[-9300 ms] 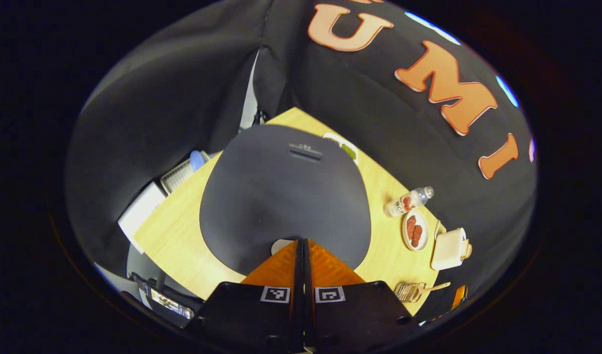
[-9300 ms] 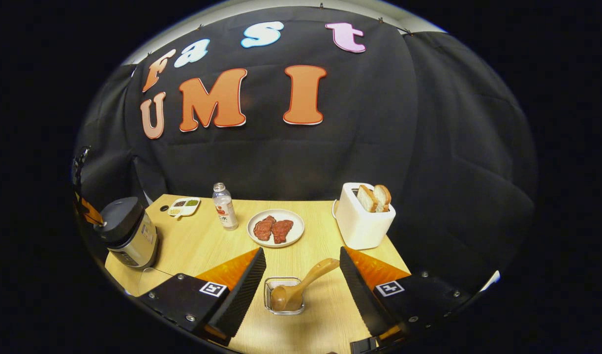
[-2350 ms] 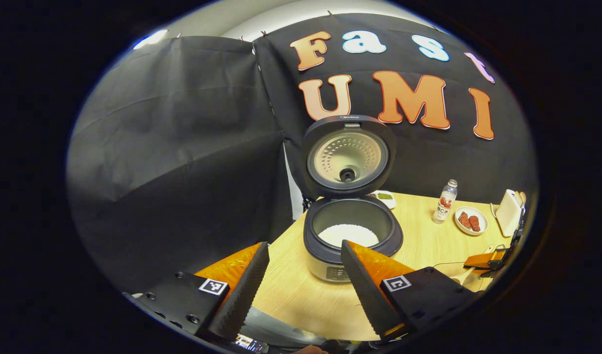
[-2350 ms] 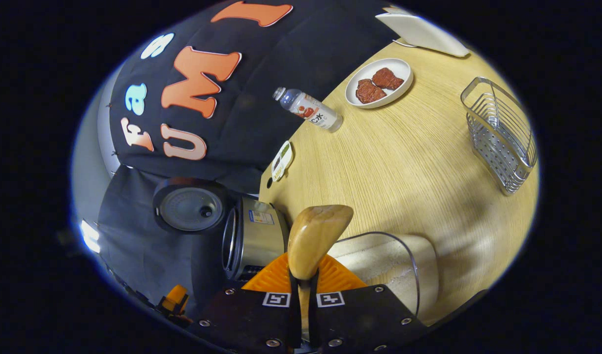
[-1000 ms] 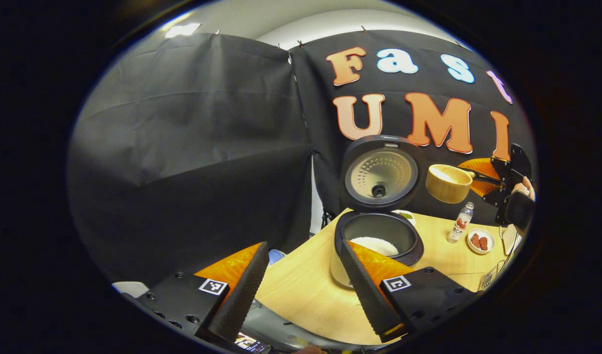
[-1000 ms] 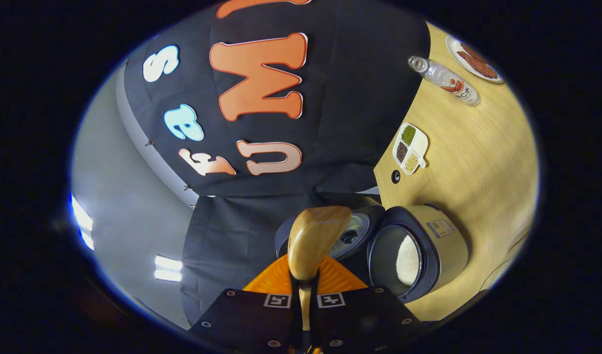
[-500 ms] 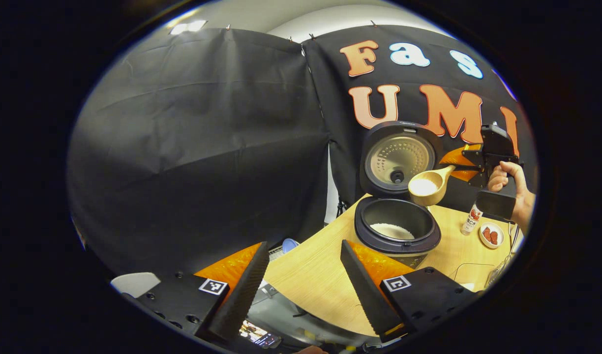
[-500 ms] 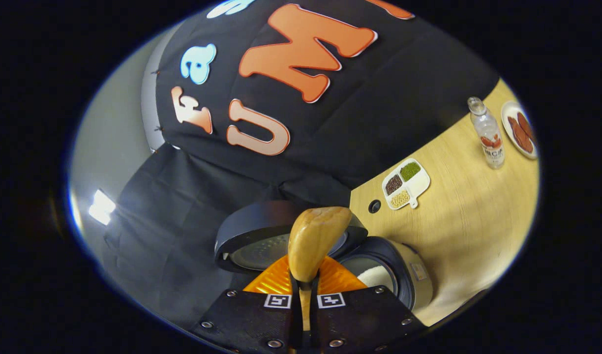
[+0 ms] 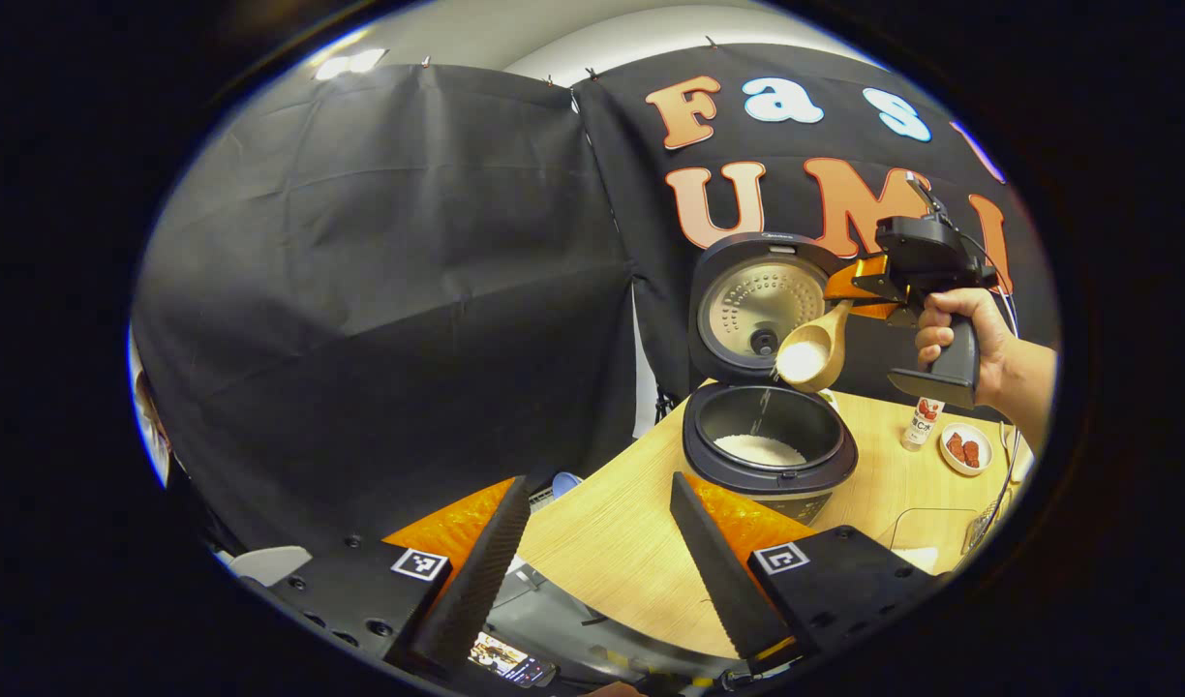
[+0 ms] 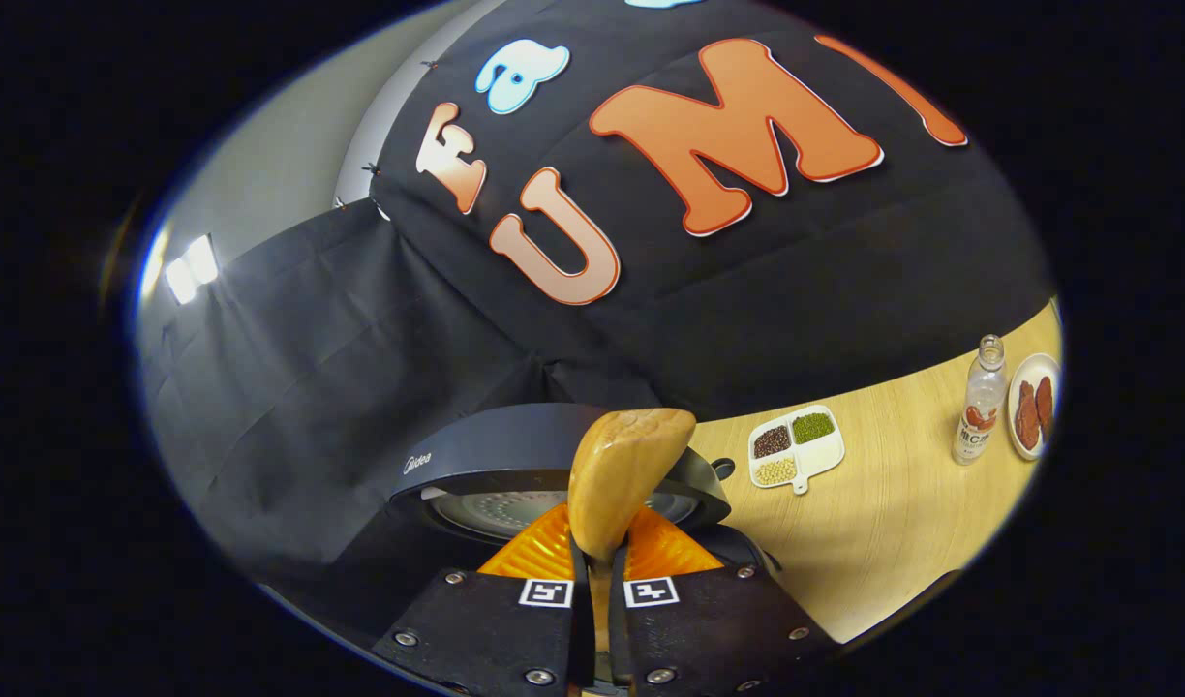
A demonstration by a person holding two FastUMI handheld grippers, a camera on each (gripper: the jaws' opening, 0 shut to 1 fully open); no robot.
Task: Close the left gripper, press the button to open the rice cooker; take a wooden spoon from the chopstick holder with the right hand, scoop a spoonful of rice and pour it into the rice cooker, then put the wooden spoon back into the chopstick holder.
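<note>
The rice cooker (image 9: 769, 455) stands open on the wooden table (image 9: 612, 552), lid (image 9: 759, 305) raised, white rice in its pot. Above the pot, the right gripper (image 9: 868, 290), held by a hand (image 9: 956, 329), grips the wooden spoon (image 9: 807, 353). The spoon's bowl is tipped toward the pot and rice trickles down from it. In the right gripper view my right gripper (image 10: 597, 571) is shut on the wooden spoon (image 10: 622, 484), just above the cooker lid (image 10: 515, 474). My left gripper (image 9: 592, 542) hangs open, well short of the cooker, nothing between its fingers.
A bottle (image 9: 922, 424) and a plate of red meat (image 9: 965, 448) stand right of the cooker. A small divided dish of beans (image 10: 796, 445) lies near the back wall, with the bottle (image 10: 980, 402) and plate (image 10: 1033, 402) farther right. A clear container's rim (image 9: 926, 532) shows at the table's right.
The right gripper has swung the spoon over the pot and tilted it further, so rice now falls. The left gripper stays open and has barely moved.
</note>
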